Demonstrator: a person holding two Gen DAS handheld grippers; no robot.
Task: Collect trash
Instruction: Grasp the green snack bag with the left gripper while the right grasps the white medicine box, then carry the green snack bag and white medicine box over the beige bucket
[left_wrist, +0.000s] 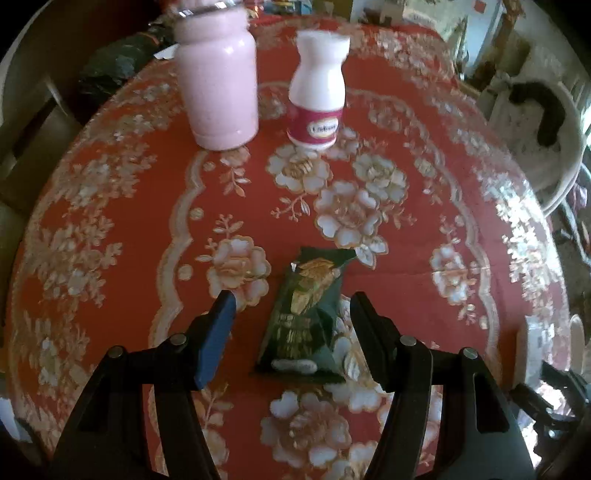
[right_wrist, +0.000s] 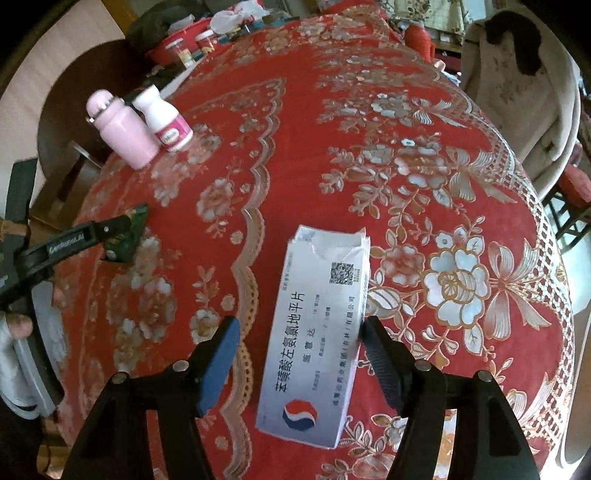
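White carton (right_wrist: 317, 332) between open right hand-held gripper (right_wrist: 297, 328) fingers, flat on tablecloth (right_wrist: 406, 110).

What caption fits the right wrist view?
Open right claw straddles a white medicine box on the red floral tablecloth.

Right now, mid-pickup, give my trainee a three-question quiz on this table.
1. True or false: the left hand-held gripper has the green snack wrapper between its open fingers.
2. What lies between the right hand-held gripper's fingers? A) white medicine box B) pink flask C) cup
3. Which two upright containers stand at the far side of the red tablecloth?

Key: 1 true. 2 A. 3 the pink flask and the white bottle.
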